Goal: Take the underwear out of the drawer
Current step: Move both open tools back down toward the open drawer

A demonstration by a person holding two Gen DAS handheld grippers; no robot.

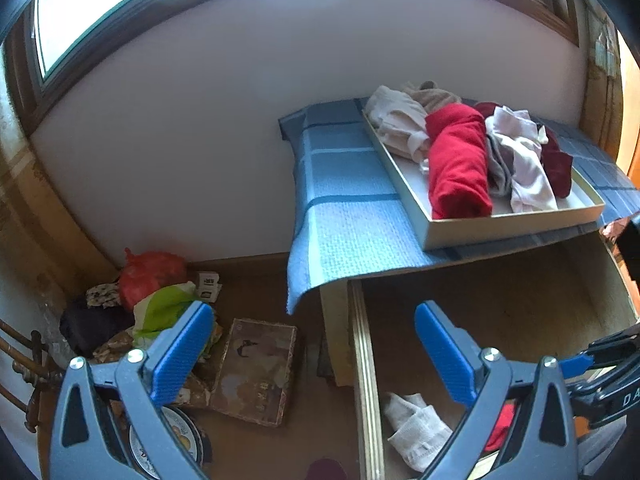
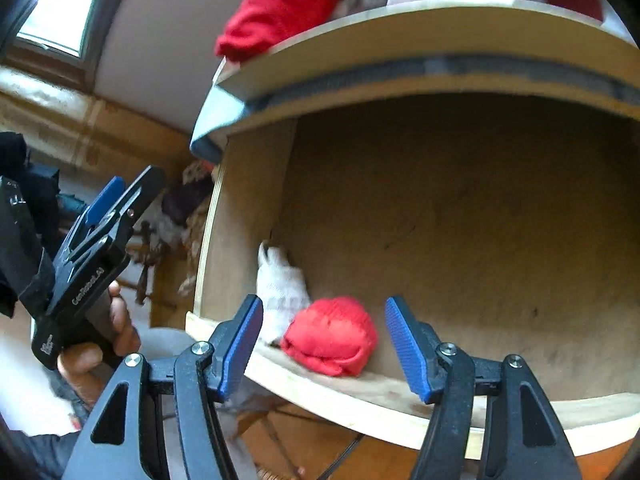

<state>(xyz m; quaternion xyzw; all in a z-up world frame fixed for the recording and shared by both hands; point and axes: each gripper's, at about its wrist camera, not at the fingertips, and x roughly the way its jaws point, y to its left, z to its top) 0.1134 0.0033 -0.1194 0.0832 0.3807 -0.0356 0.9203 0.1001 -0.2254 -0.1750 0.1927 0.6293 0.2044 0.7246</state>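
Note:
The wooden drawer (image 2: 460,208) is pulled open. In its near left corner lie a rolled red underwear (image 2: 330,336) and a white underwear (image 2: 280,288); they also show in the left wrist view as white (image 1: 416,426) and red (image 1: 500,424). My right gripper (image 2: 324,346) is open and empty, its jaws standing either side of the red roll just above the drawer's front edge. My left gripper (image 1: 314,354) is open and empty, held above the drawer's left wall (image 1: 366,360); it shows at the left of the right wrist view (image 2: 116,200).
A shallow tray (image 1: 508,226) on the blue cloth (image 1: 344,200) atop the cabinet holds several folded garments, red (image 1: 458,164) and white (image 1: 520,160). On the floor at left lie bags (image 1: 156,276), a flat box (image 1: 256,372) and a plate (image 1: 176,444).

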